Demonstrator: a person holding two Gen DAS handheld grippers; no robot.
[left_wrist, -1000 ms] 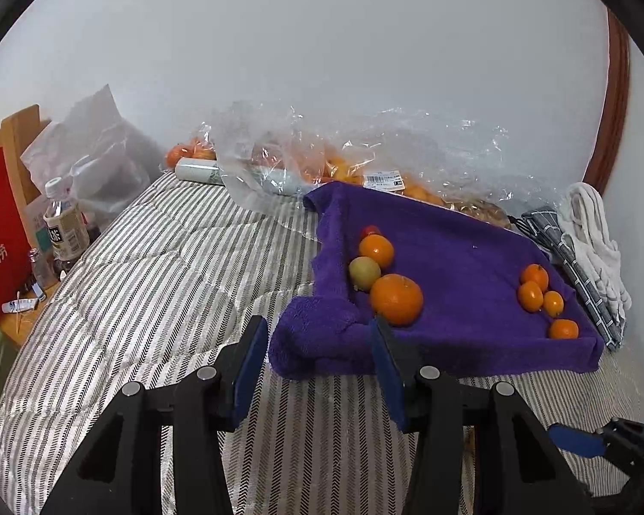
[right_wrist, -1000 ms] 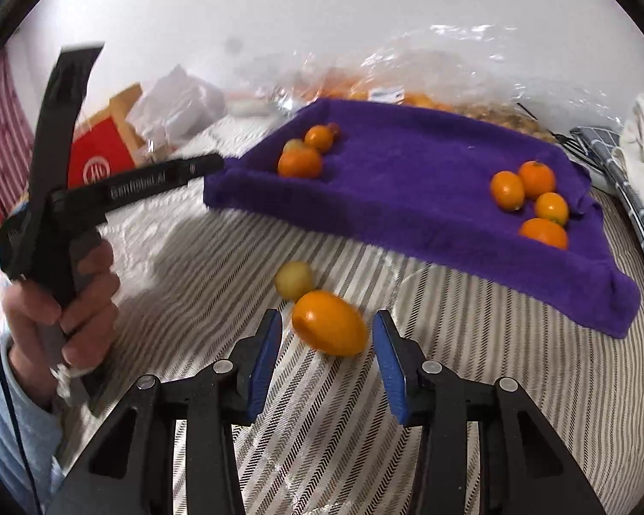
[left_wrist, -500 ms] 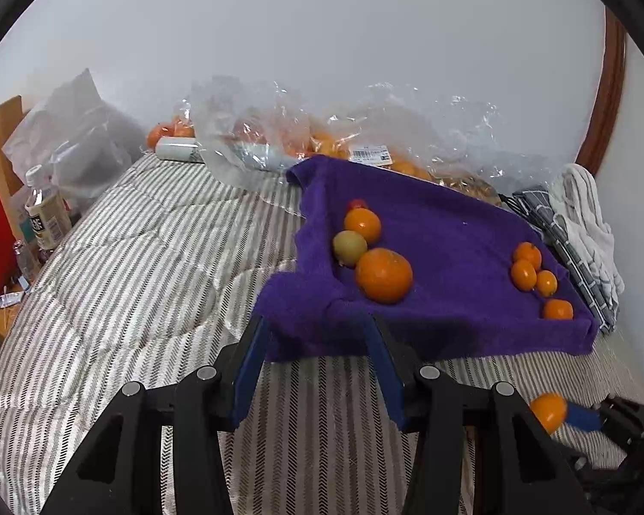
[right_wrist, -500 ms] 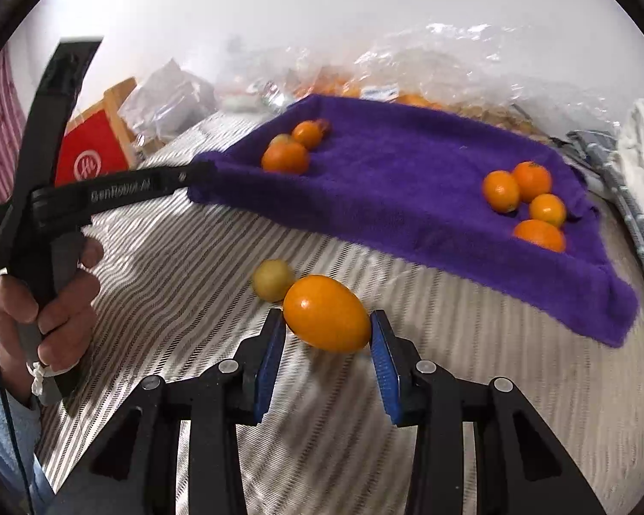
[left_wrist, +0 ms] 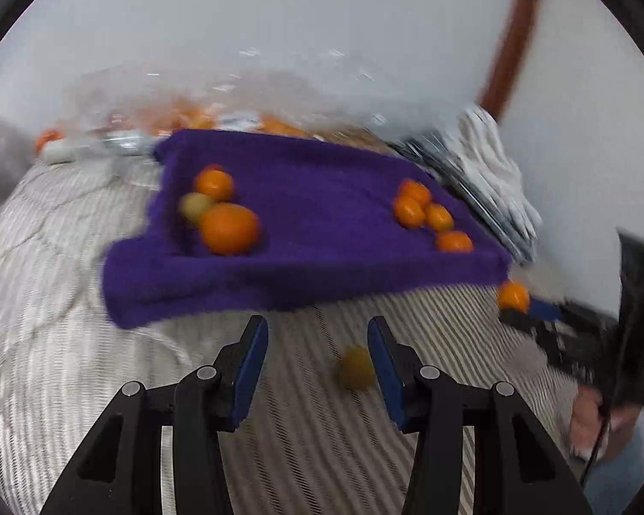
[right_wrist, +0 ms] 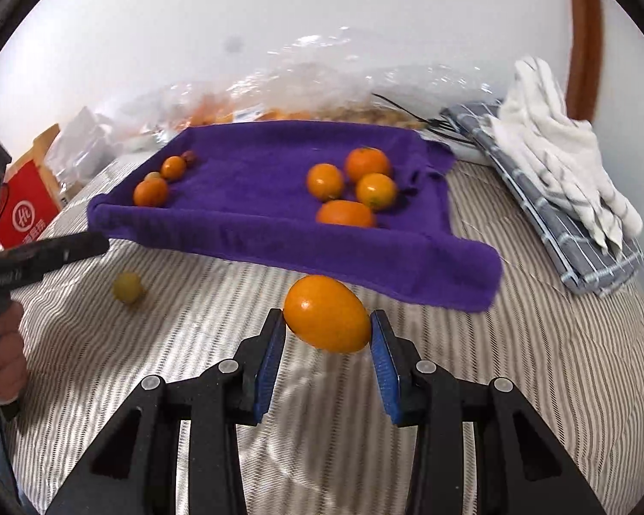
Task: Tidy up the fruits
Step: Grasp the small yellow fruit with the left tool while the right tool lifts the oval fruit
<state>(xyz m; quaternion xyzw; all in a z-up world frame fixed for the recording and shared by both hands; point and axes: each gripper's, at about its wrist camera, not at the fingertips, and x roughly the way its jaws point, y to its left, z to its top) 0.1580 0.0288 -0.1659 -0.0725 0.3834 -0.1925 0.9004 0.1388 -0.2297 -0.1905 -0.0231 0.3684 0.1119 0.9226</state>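
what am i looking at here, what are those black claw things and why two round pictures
Each claw is a hand-held tool with two blue-padded fingers; a person squeezes one in each hand. A wide-angle camera on each gives one round picture. The right tool grips an oval orange fruit, lifted off the striped bed cover. The left tool is open, near a small yellow-green fruit on the cover. Beyond lies a purple towel with two groups of oranges.

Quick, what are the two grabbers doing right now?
Left gripper: open, holding nothing; yellow-green fruit lies by its right finger.
Right gripper: shut on the oval orange fruit.
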